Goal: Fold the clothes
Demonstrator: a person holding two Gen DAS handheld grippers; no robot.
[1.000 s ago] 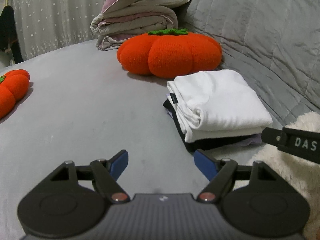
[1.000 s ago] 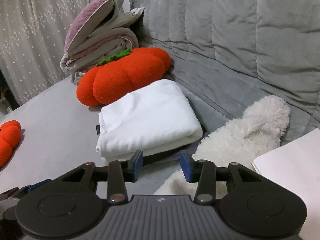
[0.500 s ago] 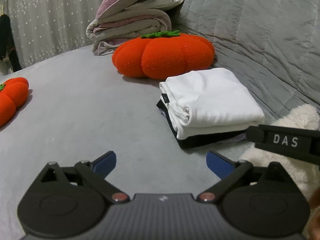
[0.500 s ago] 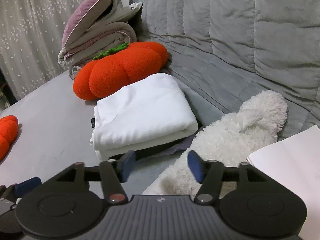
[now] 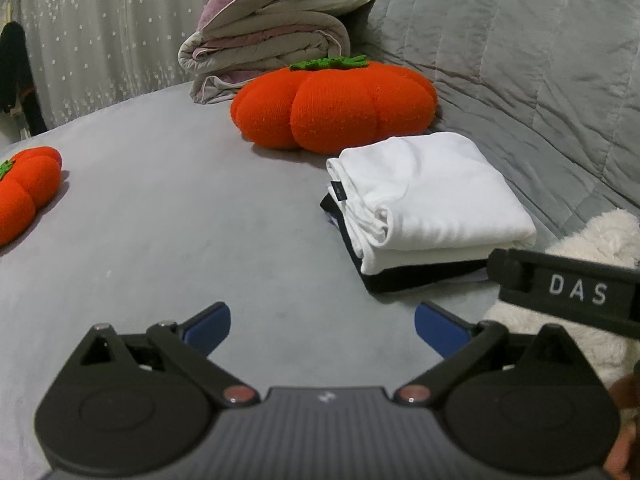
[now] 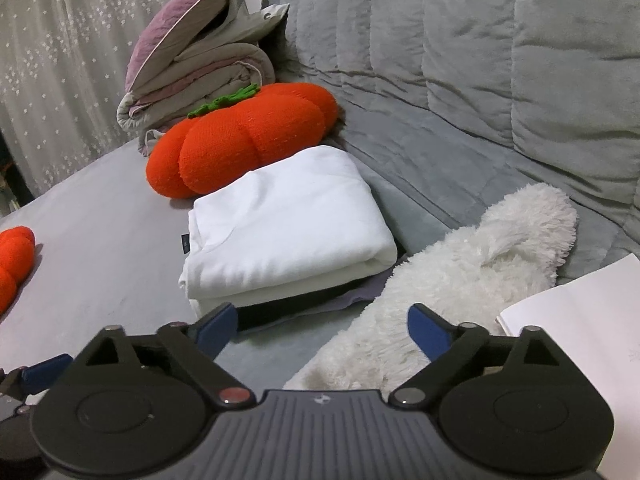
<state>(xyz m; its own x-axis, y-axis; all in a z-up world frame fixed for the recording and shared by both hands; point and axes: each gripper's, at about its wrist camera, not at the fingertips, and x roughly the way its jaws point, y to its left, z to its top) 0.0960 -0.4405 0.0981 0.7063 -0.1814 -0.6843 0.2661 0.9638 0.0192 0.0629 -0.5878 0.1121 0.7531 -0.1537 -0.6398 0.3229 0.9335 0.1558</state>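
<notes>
Now both tools stand idle over the bed. The left gripper has its jaws spread wide with only bare sheet between them; the right gripper has just been opening and likewise grips nothing, its blue fingertips sitting just in front of the stack's near edge, apart from the cloth. The folded white garment lies on top of a folded black garment, with a sliver of pale purple cloth showing beneath; the stack rests flat on the grey sheet, ahead and right of the left gripper. Judged from its squared edges and the empty jaws, this piece has probably been released as finished, placed near the bed's far side to leave the open sheet free for work.

Surroundings: a large orange pumpkin cushion sits just behind the stack, a second orange cushion lies at the left edge, and a rolled quilt and pillow are piled farther back. A fluffy white plush lies beside the stack on the right, with white paper near it. A quilted grey cover rises behind; a starred curtain closes the left.
</notes>
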